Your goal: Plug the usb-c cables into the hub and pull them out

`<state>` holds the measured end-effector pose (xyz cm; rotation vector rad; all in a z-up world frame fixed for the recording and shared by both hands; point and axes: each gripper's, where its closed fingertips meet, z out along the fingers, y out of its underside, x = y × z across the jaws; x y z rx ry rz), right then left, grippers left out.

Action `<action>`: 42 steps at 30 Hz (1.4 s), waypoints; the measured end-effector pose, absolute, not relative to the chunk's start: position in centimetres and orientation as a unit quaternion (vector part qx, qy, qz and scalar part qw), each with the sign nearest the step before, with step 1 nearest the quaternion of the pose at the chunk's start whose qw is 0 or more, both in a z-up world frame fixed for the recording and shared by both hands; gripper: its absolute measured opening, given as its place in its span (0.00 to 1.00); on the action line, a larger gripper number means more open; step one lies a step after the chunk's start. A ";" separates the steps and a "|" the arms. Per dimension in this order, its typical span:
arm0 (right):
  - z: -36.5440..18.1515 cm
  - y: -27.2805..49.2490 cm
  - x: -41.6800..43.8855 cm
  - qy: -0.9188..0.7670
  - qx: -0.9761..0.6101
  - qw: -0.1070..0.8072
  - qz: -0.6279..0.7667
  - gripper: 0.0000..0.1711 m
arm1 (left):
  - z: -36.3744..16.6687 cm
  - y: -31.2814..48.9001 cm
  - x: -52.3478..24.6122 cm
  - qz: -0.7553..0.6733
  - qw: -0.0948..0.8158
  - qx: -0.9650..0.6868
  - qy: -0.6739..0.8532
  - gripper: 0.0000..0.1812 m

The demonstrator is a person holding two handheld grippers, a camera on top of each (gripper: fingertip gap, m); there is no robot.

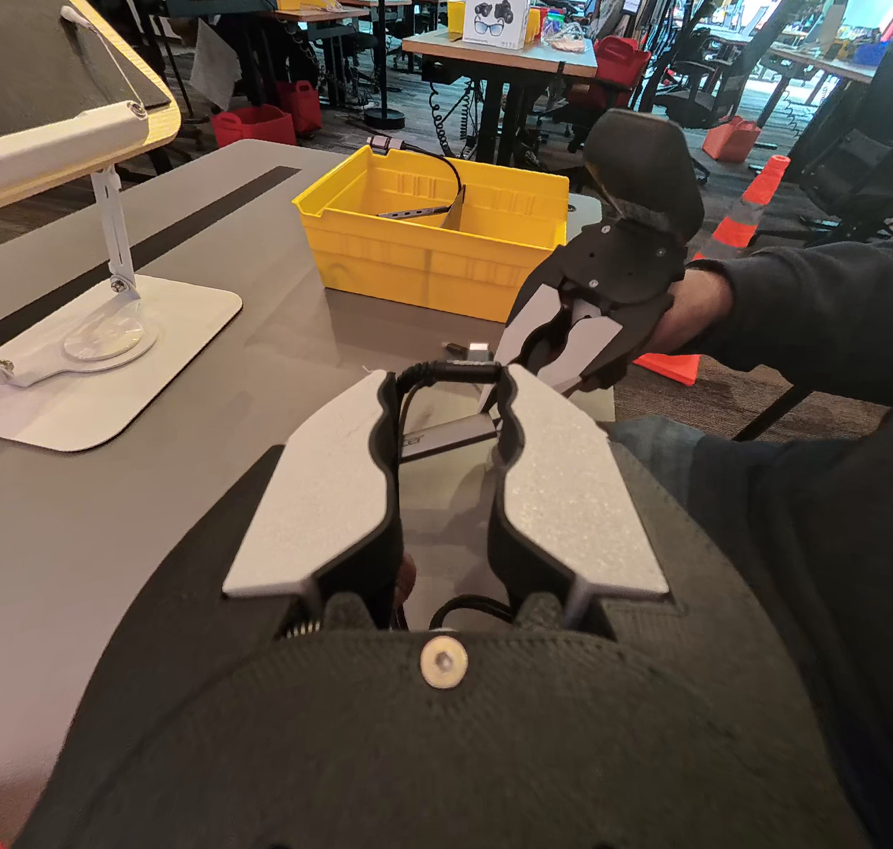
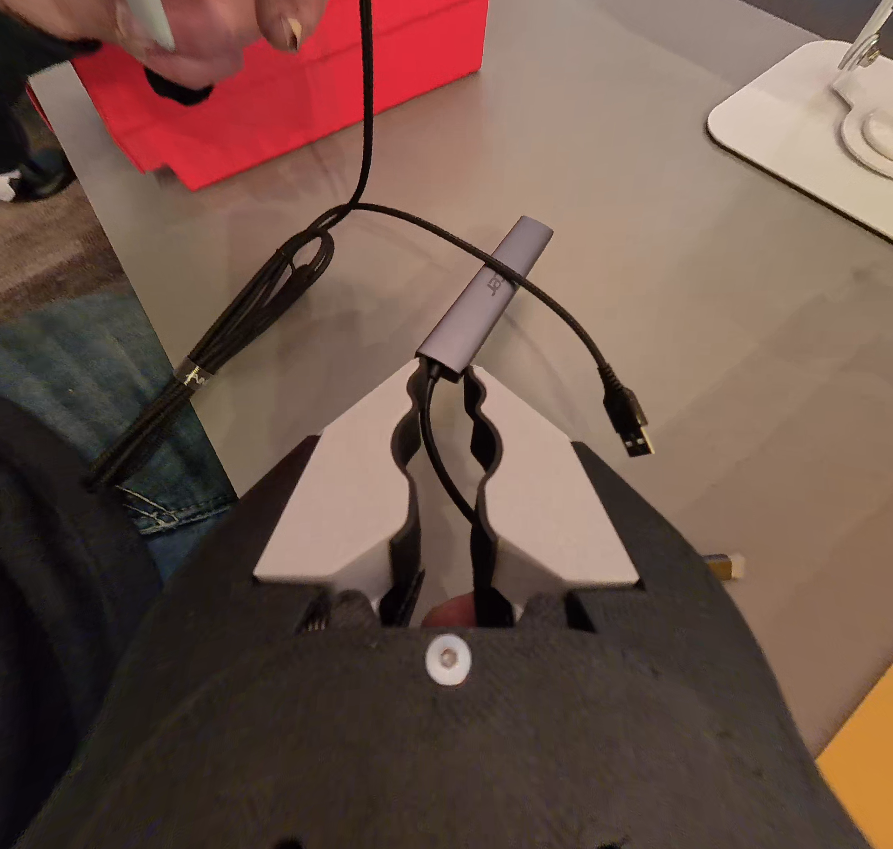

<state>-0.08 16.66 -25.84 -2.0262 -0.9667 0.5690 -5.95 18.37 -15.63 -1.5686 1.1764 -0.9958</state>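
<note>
Left gripper (image 1: pixel 452 374) at frame centre, fingers clenched on a black cable plug (image 1: pixel 471 370). Right gripper (image 2: pixel 442 374) fingers pinch the tail end of the grey hub (image 2: pixel 485 294), centre frame, low over the desk (image 2: pixel 628 173). Nothing plugged yet: alignment step. Next move likely calls for turning plug toward a hub port.

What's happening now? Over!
Left tool shut on cable plug. Right tool shut on hub. Cable draped over hub.
</note>
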 end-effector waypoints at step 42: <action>-16.6 20.4 5.1 -0.262 -0.750 0.589 0.150 0.06 | -17.1 18.9 -4.6 -0.356 0.480 -0.645 0.475 0.22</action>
